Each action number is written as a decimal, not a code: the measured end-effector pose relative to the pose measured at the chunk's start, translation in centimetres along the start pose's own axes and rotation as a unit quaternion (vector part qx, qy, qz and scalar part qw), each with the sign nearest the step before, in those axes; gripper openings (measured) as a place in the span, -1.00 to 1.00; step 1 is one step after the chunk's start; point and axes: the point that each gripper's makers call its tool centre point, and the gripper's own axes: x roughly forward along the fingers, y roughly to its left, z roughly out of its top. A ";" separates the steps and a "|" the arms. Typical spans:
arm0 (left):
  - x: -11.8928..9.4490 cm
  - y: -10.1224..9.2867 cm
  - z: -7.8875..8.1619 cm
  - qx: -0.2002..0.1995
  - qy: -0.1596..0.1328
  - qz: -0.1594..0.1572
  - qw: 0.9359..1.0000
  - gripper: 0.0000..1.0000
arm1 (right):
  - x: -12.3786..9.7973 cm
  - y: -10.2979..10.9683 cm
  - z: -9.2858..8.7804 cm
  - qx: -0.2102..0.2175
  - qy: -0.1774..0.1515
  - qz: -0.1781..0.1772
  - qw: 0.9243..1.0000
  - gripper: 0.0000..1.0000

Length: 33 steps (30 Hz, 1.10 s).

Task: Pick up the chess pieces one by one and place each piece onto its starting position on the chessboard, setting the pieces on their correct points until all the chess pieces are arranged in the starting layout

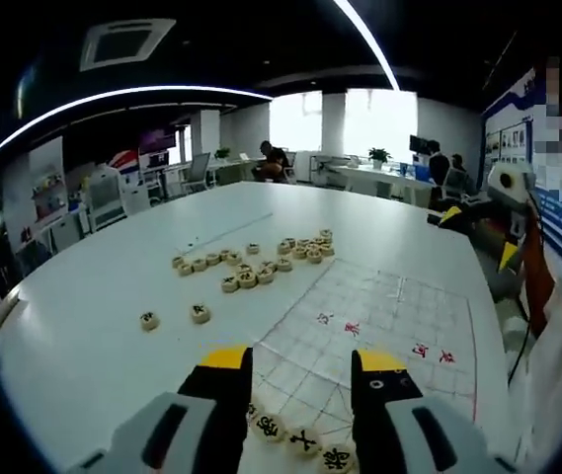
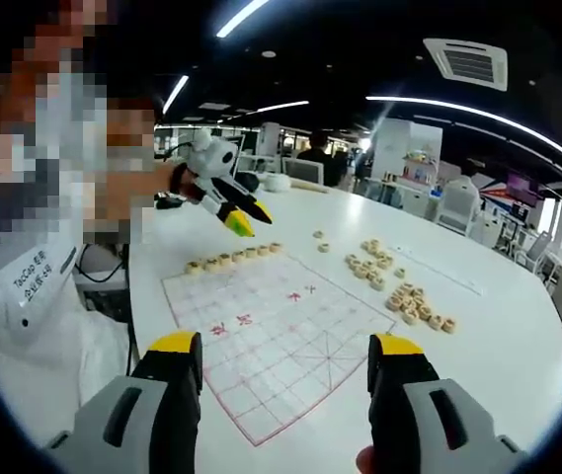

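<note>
Where laid flat, round tan chess pieces [image 1: 248, 277] with dark characters

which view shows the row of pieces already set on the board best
The right gripper view: the whole row lines the board's far edge. The left gripper view has only part of it, between its tool's jaws.

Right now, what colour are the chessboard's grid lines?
Red on white, clearest in the right gripper view: chessboard.

Bright ceiling strips [image 1: 122, 94] and blown-out windows [image 1: 345, 123] light soft, fisheye-bent views.
</note>
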 end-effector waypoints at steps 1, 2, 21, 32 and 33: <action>0.3 0.3 0.3 0.000 -0.001 0.001 1.000 -0.17 | 0.0 0.0 0.0 0.000 0.000 0.000 1.000 0.36; 0.6 0.6 0.5 0.000 -0.002 0.002 1.000 -0.17 | 0.0 0.0 0.0 0.000 0.000 0.000 1.000 0.36; 5.5 4.4 2.7 0.009 0.011 0.020 1.000 -0.26 | -0.4 -0.3 -0.2 0.003 0.000 -0.006 1.000 0.36; 7.2 5.5 3.1 0.013 0.020 0.028 0.999 -0.27 | -0.5 -0.5 -0.2 0.005 0.000 -0.009 1.000 0.36; 7.4 5.7 3.2 0.012 0.019 0.029 0.999 -0.27 | -0.5 -0.6 -0.2 0.005 0.000 -0.008 1.000 0.36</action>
